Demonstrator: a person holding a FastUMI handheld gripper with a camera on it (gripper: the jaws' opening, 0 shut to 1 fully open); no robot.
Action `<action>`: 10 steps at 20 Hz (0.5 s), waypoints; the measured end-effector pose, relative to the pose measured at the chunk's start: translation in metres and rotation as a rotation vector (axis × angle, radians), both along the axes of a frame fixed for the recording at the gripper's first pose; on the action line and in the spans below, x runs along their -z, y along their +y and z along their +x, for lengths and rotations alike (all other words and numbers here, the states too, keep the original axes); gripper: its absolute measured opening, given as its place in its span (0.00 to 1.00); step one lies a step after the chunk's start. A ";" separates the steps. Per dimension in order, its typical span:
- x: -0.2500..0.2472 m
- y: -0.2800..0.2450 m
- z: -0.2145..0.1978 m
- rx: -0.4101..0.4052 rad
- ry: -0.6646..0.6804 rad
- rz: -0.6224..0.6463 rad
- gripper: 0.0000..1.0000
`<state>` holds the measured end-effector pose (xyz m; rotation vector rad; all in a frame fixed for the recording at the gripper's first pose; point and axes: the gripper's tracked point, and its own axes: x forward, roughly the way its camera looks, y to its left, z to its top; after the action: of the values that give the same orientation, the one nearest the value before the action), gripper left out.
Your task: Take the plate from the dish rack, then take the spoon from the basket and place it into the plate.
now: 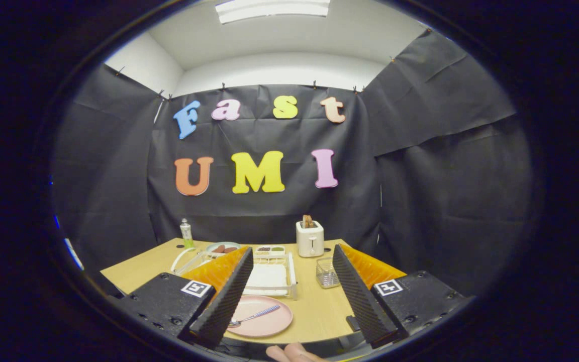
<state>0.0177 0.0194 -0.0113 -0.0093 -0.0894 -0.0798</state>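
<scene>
I see my tool (289, 296) with its 2 fingers spread apart, gripping nothing; the spoon (254, 317) lies in the plate (269, 324) near the bench (314, 311) front edge, dish rack (269, 276) just beyond

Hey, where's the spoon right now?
The spoon lies in the pink plate on the table, between the open claw's fingers and nearer the left one, in front of the dish rack.
</scene>
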 end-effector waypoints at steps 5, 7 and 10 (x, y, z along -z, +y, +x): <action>0.003 -0.015 0.001 0.020 0.022 0.008 1.00; 0.006 -0.015 0.001 0.019 0.025 0.014 1.00; 0.007 -0.015 0.003 -0.008 0.032 0.061 1.00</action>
<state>0.0204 0.0041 -0.0186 0.0507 -0.0545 -0.0747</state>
